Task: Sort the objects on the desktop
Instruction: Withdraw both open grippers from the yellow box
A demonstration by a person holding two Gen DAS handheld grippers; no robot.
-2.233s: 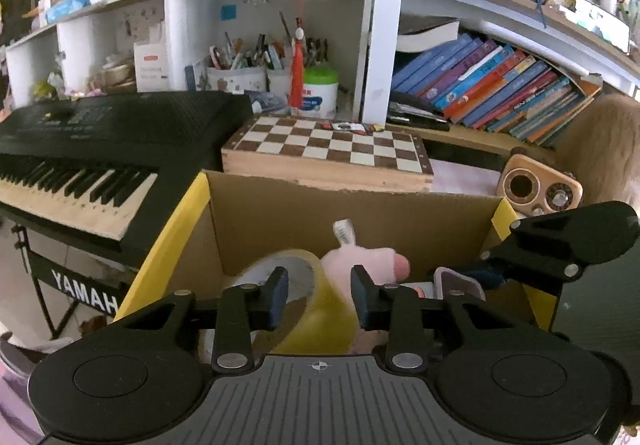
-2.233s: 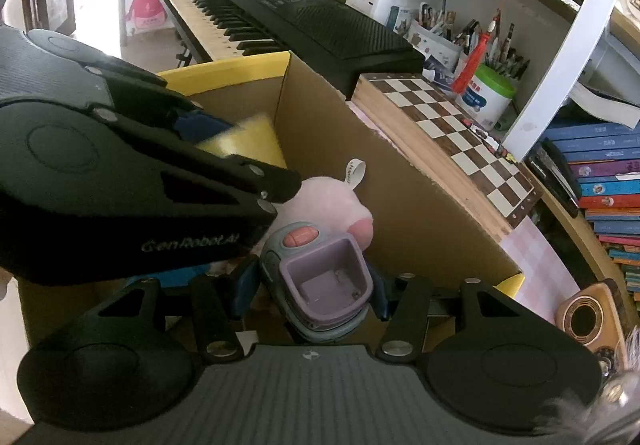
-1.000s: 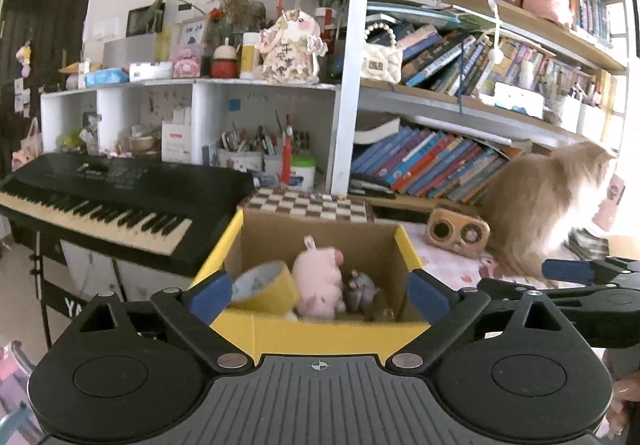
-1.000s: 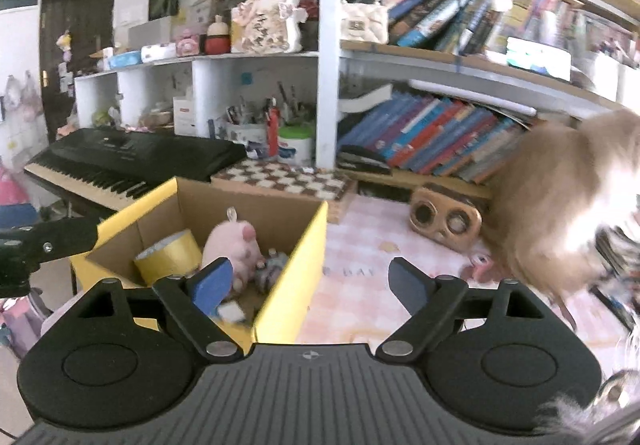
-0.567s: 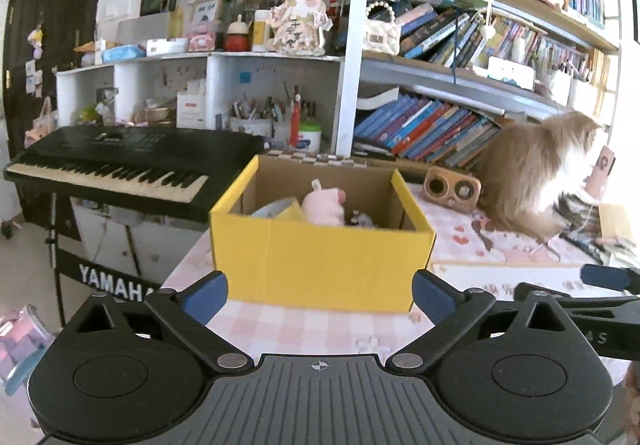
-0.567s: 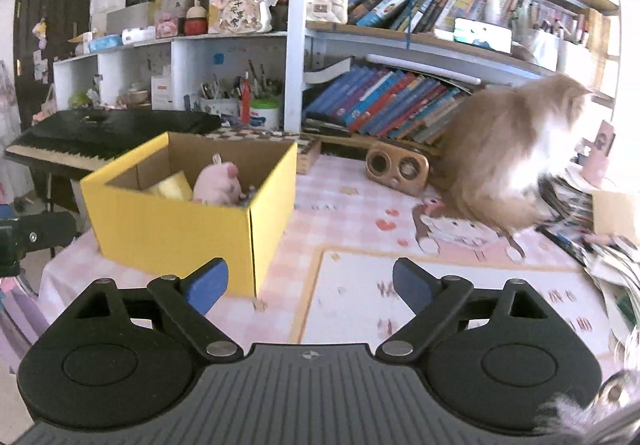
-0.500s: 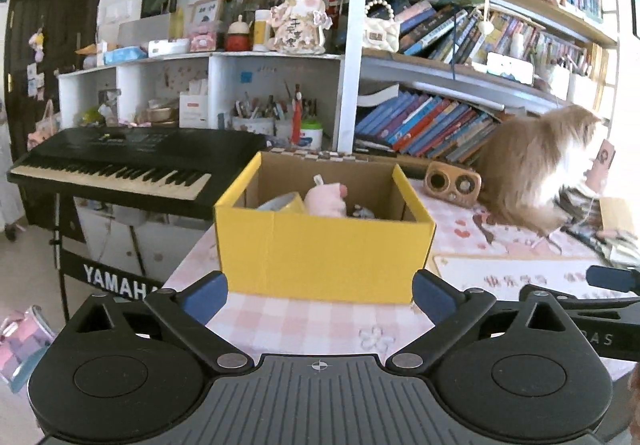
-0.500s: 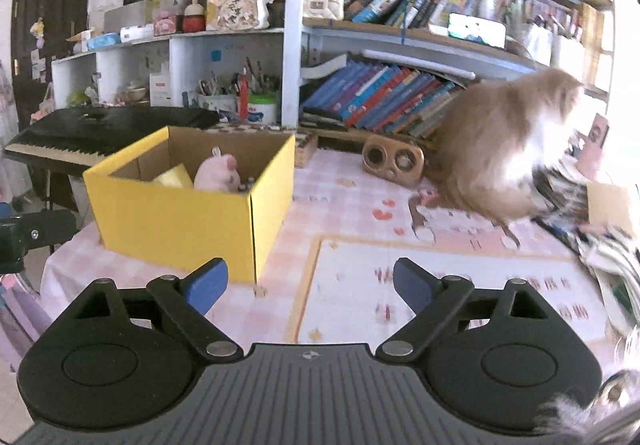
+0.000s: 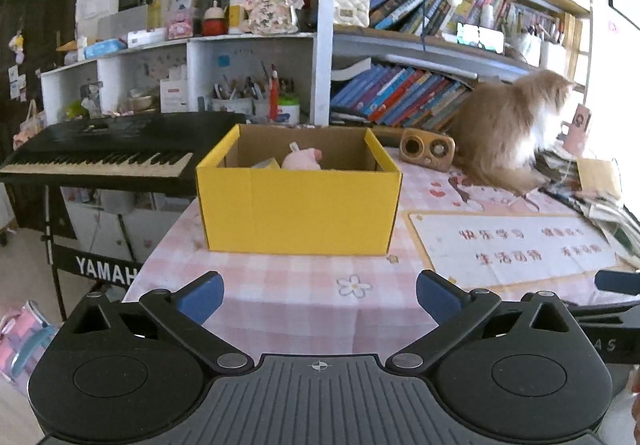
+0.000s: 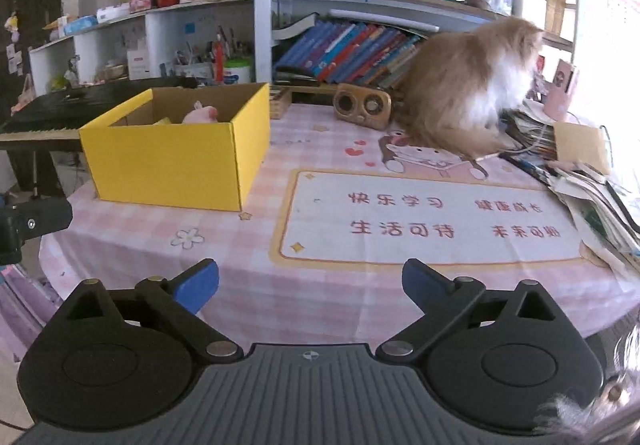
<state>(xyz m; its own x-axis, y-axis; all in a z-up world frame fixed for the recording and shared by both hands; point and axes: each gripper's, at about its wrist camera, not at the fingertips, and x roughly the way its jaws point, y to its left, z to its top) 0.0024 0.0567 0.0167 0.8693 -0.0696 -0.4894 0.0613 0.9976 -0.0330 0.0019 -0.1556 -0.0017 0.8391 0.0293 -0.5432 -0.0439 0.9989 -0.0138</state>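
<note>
- The left gripper (image 9: 318,295) and right gripper (image 10: 310,287) hang over the table's near edge, jaws opening – nothing between them.
- The yellow box (image 9: 298,205) stands at the table's (image 9: 288,301) left edge; the pink plush (image 9: 302,160) peeks above its rim.
- Plush looks soft and light – I'd pinch its body.
- Other box contents are hidden by its wall.

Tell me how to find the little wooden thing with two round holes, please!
Start at the table with the pink checked cloth and the big yellow box on it. Look past the box toward the bookshelf, beside the fluffy cat. There stands the small wooden speaker: it is the only brown thing with two round dark circles on its front, like eyes.
</note>
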